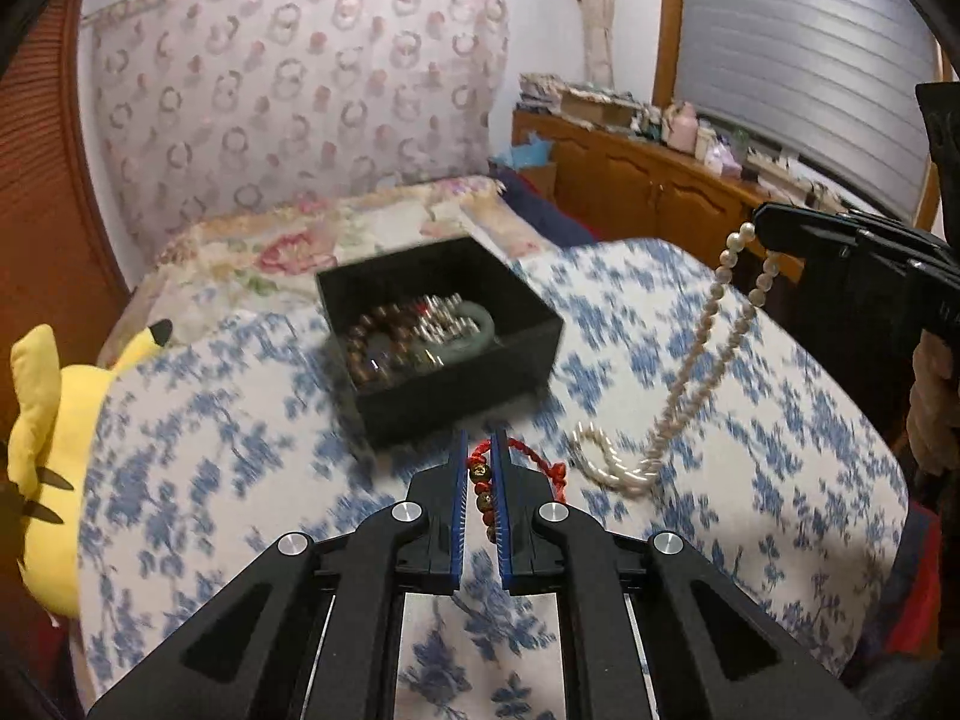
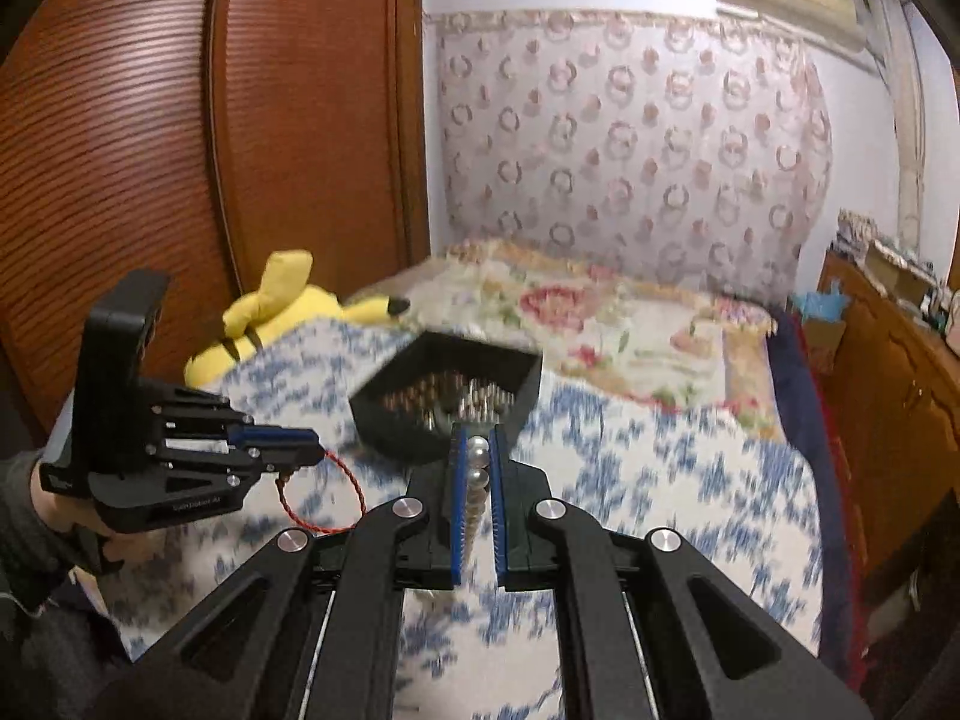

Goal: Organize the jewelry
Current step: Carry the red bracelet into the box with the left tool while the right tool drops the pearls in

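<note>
The black box (image 1: 441, 336) sits open on the bed's blue-flowered cover (image 1: 750, 408), and it already holds several pieces: a brown bead bracelet (image 1: 366, 339), a pale green bangle (image 1: 474, 330) and some silvery items heaped between them, too blurred to name. So a good share of the sorting looks done, and two pieces remain outside the box, each now in a grip. The left gripper (image 1: 480, 462) has its jaws clenched on the red cord bracelet (image 1: 489, 483): the small dark beads of it sit between the blue pads, and the braided red cord loops out to the right of the jaws, hanging clear of the cover as the right wrist view shows. The right gripper (image 2: 477, 462) has its jaws clamped on the pearl necklace (image 1: 678, 396); two pearls show at the tips between the pads, and the strand trails down from there to the cover, where its lower end lies coiled just to the right of the left gripper. The box lies just ahead of both sets of jaws, close but not under either piece. By my reading, what is left is to carry both pieces over the box rim and let them go inside; the necklace, long and partly resting on the bed, will likely need the greater lift to clear the box wall.
</note>
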`<state>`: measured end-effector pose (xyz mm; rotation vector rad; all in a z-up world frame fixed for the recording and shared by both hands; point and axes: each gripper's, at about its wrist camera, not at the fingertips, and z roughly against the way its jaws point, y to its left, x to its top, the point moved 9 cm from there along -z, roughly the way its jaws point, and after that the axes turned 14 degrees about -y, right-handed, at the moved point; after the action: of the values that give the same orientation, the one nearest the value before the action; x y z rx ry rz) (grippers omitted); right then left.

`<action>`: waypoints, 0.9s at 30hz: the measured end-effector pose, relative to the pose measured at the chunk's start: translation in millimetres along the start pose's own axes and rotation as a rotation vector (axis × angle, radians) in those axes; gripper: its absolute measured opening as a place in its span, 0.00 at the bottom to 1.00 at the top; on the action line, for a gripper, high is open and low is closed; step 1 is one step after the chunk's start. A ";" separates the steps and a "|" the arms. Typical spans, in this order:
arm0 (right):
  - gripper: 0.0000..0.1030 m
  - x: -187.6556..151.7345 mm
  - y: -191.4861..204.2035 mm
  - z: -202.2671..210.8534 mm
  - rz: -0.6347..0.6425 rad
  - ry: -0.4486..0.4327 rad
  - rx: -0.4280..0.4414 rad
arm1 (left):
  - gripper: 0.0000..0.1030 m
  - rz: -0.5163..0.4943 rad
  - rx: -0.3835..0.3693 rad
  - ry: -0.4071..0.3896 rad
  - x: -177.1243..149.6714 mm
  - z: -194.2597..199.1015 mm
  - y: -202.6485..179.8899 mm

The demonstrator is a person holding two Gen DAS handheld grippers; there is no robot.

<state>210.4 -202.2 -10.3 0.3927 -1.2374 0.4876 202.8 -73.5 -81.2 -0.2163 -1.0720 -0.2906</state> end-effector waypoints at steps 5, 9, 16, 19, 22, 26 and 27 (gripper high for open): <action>0.08 29.3 -1.7 -5.0 0.024 -0.042 0.002 | 0.07 0.005 0.019 -0.041 23.5 0.6 11.2; 0.08 48.3 -4.4 -12.0 0.030 -0.062 0.006 | 0.06 0.007 0.027 -0.059 37.9 -4.7 16.1; 0.08 91.3 -8.2 -30.8 0.055 -0.114 0.014 | 0.07 0.030 0.034 -0.070 52.9 -22.4 26.2; 0.08 112.4 -10.0 -39.1 0.058 -0.145 0.012 | 0.07 0.045 0.044 -0.078 60.2 -33.4 33.2; 0.08 131.6 -11.2 -45.5 0.053 -0.176 0.018 | 0.07 0.066 0.052 -0.088 66.9 -45.6 41.4; 0.08 140.3 -9.9 -60.9 0.046 -0.168 0.037 | 0.07 0.088 0.063 -0.066 63.8 -64.1 50.4; 0.08 137.2 -8.2 -66.5 0.046 -0.156 0.040 | 0.07 0.091 0.064 -0.061 61.6 -66.3 52.0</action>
<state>301.9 -154.4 102.2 0.4440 -1.3913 0.5295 302.8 -53.2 -59.0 -0.2167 -1.1264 -0.1682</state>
